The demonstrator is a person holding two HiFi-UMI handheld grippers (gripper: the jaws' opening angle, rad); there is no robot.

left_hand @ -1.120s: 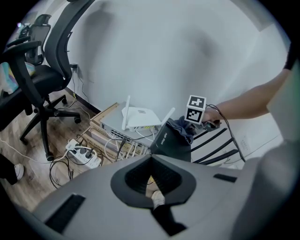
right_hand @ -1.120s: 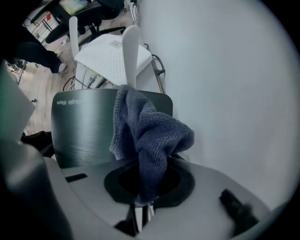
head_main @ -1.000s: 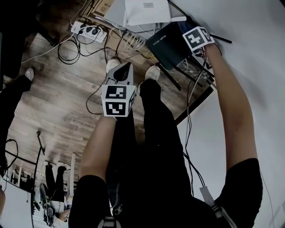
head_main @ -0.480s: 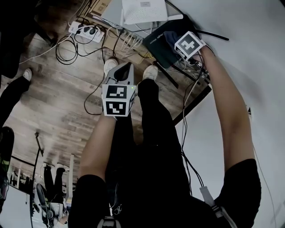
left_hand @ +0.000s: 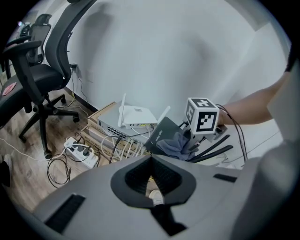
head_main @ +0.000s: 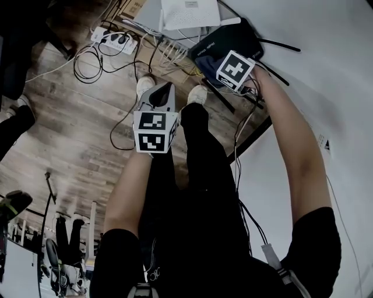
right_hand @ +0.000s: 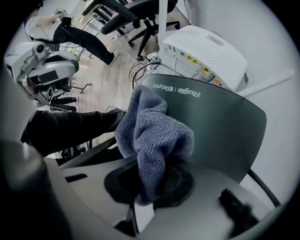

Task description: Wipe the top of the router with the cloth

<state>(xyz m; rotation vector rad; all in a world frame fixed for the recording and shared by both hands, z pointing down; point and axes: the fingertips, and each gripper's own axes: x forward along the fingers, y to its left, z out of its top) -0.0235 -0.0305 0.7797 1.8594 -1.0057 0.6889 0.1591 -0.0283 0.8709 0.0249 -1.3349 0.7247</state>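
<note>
A black router (head_main: 224, 43) with thin antennas lies on the white surface at the top of the head view. My right gripper (head_main: 232, 71) is over its near edge, shut on a grey-blue cloth (head_main: 210, 65). In the right gripper view the cloth (right_hand: 152, 133) bunches out of the jaws and rests on the router's dark top (right_hand: 215, 122). My left gripper (head_main: 161, 94) hangs over the floor, well left of the router, jaws together and holding nothing. From the left gripper view, the router (left_hand: 163, 133) and cloth (left_hand: 177, 143) appear ahead.
A white router (head_main: 189, 13) sits on a grey switch (left_hand: 108, 123) behind the black one. A power strip (head_main: 113, 39) and tangled cables lie on the wood floor. An office chair (left_hand: 37, 75) stands at the left. The person's legs and shoes are below.
My right gripper has dragged the cloth across the router top, leftward and toward me. The left gripper has stayed where it was.
</note>
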